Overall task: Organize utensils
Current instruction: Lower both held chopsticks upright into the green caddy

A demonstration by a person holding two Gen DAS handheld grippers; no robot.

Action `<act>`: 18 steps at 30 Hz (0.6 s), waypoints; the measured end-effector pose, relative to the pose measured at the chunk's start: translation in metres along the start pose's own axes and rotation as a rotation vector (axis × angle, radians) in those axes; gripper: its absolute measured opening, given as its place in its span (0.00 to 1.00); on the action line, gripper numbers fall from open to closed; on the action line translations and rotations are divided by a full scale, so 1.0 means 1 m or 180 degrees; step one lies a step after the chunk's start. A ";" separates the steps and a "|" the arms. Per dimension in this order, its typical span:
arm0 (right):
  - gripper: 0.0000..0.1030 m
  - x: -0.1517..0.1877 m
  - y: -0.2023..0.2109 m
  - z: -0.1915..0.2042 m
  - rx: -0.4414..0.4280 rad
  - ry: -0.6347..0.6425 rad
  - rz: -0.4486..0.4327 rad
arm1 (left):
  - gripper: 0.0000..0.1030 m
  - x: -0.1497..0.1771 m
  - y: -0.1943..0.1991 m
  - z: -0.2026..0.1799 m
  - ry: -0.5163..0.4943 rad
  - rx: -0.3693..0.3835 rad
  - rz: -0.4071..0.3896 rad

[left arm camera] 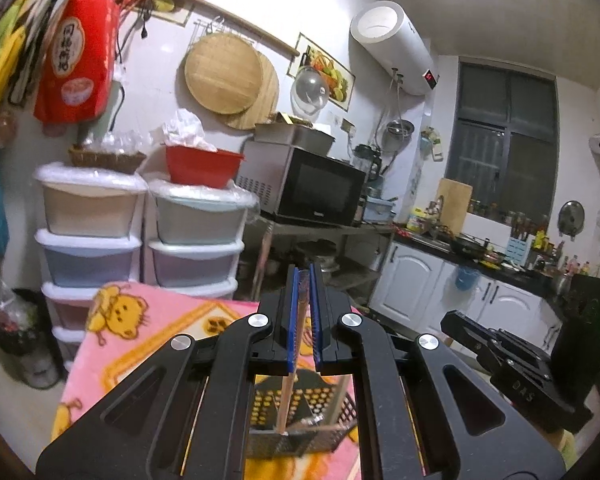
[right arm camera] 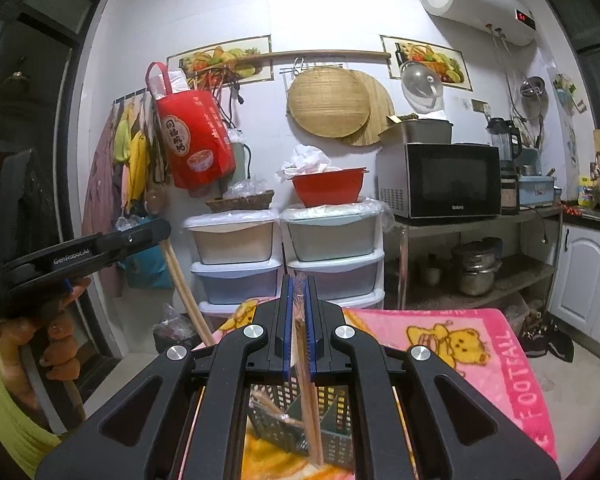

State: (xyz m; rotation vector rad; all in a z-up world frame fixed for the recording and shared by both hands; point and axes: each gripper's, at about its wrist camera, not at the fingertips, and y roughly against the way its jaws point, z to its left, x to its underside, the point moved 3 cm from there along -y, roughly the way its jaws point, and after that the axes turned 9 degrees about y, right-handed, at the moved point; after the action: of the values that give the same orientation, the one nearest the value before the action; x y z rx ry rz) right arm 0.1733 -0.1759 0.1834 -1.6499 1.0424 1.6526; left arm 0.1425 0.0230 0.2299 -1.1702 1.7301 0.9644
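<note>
Chopsticks are going into the slotted caddy [left arm camera: 300, 424] that stands on the table under a pink bear blanket [left arm camera: 148, 328]. Left hand-held gripper [left arm camera: 305, 320] is clamped on a wooden chopstick [left arm camera: 287, 400]; right hand-held gripper [right arm camera: 298, 324] is clamped on a wrapped pair [right arm camera: 310, 412]. Both run near upright, top ends pinched between the pads, lower ends down inside the caddy's compartments. Another wrapped pair [right arm camera: 276, 410] already lies slanted inside. Judging by this, sorting is partly done: both loads want releasing, and any utensils left are out of view
</note>
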 end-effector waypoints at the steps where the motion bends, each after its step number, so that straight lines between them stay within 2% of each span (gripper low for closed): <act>1: 0.06 -0.002 -0.003 0.001 0.0004 0.0013 -0.0005 | 0.03 -0.002 -0.002 0.000 -0.0016 -0.0028 -0.0022; 10: 0.06 -0.017 -0.031 -0.006 0.0090 0.0043 -0.0026 | 0.03 -0.009 -0.026 0.007 -0.0013 -0.0171 -0.0071; 18: 0.06 -0.016 -0.052 -0.021 0.0175 -0.0009 -0.0072 | 0.03 0.003 -0.058 0.018 0.0076 -0.0234 0.0057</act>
State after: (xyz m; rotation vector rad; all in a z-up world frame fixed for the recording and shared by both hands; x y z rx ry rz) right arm 0.2295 -0.1643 0.1936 -1.6176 1.0547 1.5976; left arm 0.2009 0.0226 0.2117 -1.2193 1.7395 1.0364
